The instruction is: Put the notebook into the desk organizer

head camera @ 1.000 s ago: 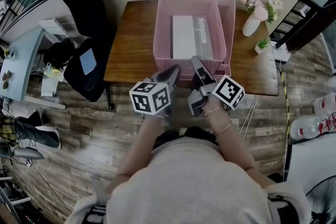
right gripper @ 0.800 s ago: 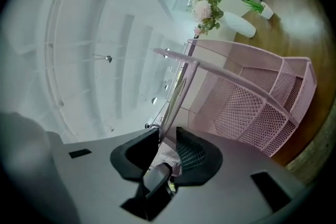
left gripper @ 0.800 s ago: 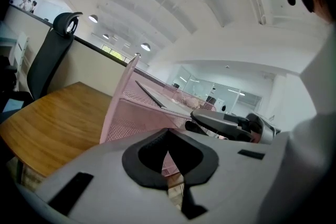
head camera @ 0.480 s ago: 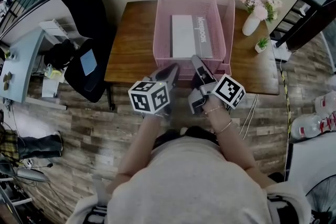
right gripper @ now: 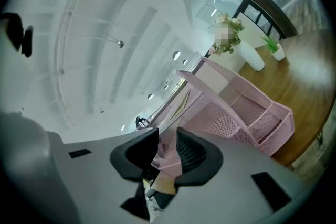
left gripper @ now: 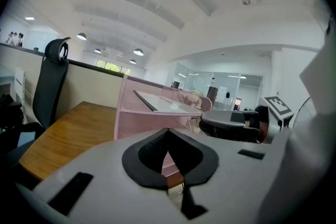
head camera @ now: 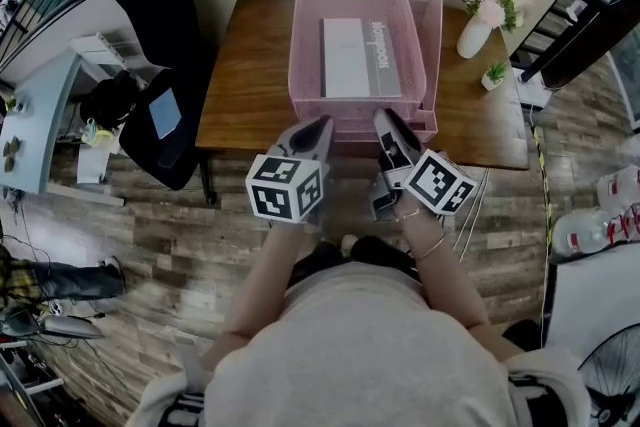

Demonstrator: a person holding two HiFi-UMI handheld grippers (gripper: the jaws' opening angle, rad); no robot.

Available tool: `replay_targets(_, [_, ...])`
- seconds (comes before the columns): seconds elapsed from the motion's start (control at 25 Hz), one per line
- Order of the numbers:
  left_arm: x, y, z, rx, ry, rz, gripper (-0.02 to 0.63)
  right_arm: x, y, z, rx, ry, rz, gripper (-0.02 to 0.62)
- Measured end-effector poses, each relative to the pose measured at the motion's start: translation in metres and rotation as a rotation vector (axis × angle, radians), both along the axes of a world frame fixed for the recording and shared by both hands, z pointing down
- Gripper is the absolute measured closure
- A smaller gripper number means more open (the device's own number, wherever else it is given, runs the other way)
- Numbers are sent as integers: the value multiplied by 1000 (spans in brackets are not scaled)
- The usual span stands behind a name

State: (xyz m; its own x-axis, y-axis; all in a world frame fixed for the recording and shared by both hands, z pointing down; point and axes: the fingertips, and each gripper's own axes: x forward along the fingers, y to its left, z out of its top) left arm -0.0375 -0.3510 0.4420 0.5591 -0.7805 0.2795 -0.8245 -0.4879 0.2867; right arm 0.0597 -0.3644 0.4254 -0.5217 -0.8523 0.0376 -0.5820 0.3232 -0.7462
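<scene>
A grey and white notebook [head camera: 360, 58] lies flat in the top tray of the pink mesh desk organizer [head camera: 300, 45] on the wooden table [head camera: 250, 65]. Both grippers hover in front of the table's near edge, short of the organizer and apart from it. My left gripper [head camera: 320, 125] is shut, its pads meeting at the tips with nothing in them. My right gripper [head camera: 385, 120] has its jaws parted and holds nothing. The left gripper view shows the organizer [left gripper: 142, 113] ahead with the notebook [left gripper: 163, 105] on top. The right gripper view shows the organizer [right gripper: 247, 107] tilted.
A white vase of pink flowers [head camera: 475, 30] and a small potted plant [head camera: 492, 75] stand right of the organizer. A black office chair [head camera: 160, 35] sits at the table's left end. Cables [head camera: 470, 215] hang off the front right edge.
Both grippers have drawn back a little from the organizer's front toward the person. The right jaws have parted slightly more. The notebook has stayed in the tray.
</scene>
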Motion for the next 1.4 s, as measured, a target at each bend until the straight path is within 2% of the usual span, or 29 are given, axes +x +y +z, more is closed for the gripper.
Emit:
replay_targets(0.12, [-1, 3, -1, 22, -41, -7, 603, 2, 6, 1, 37, 138, -6, 494])
replay_targets(0.28, [-2, 9, -6, 68, -46, 2, 595, 4, 13, -1, 118, 339, -1, 494])
replay_targets(0.48, [-13, 14, -7, 104, -77, -52, 595, 2, 23, -2, 214, 582, -35, 514])
replay_targets(0.64, [-19, 15, -3, 100, -92, -75, 595, -4, 32, 3, 251, 699, -83, 533])
replay_targets(0.88, [-17, 13, -2, 102, -104, -88, 595, 4, 28, 6, 241, 738, -29, 600])
replay_targets(1.4, [-17, 14, 2, 100, -104, -107, 595, -3, 29, 11, 237, 744, -43, 598])
